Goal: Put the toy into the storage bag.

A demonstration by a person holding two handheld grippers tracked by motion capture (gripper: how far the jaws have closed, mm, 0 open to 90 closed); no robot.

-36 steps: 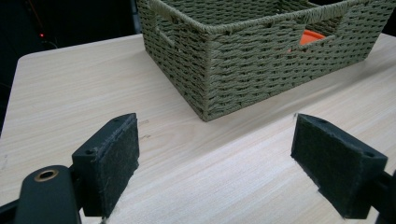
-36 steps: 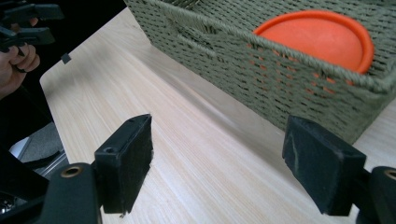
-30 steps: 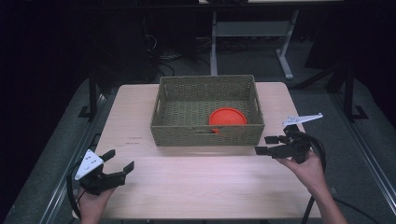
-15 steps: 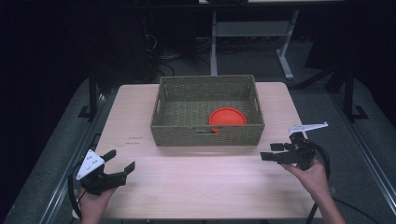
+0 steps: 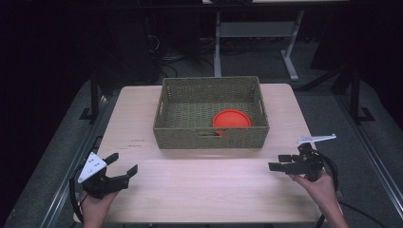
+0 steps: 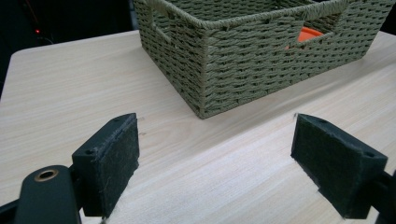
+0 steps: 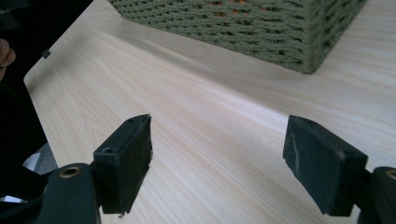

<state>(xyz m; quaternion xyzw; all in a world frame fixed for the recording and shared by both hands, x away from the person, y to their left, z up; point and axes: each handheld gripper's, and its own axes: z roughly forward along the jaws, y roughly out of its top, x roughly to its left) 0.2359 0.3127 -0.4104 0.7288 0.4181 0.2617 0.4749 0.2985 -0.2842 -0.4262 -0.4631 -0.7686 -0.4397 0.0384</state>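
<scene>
Both grippers, left [image 5: 124, 166] and right [image 5: 278, 162], hover jaws apart before the basket [image 5: 211, 137] holding, seemingly, an orange lid [image 5: 231, 118].

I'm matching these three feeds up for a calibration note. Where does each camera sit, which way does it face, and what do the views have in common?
High view: fixed above the person's side, looking forward and down on the table; both hands, left gripper and right gripper show.
Left gripper view: rides the left gripper, low over the table, facing a basket corner; its open fingers show.
Right gripper view: rides the right gripper, facing the basket's side wall; its open fingers show.
Shared: all three show the basket with orange plate inside.
</scene>
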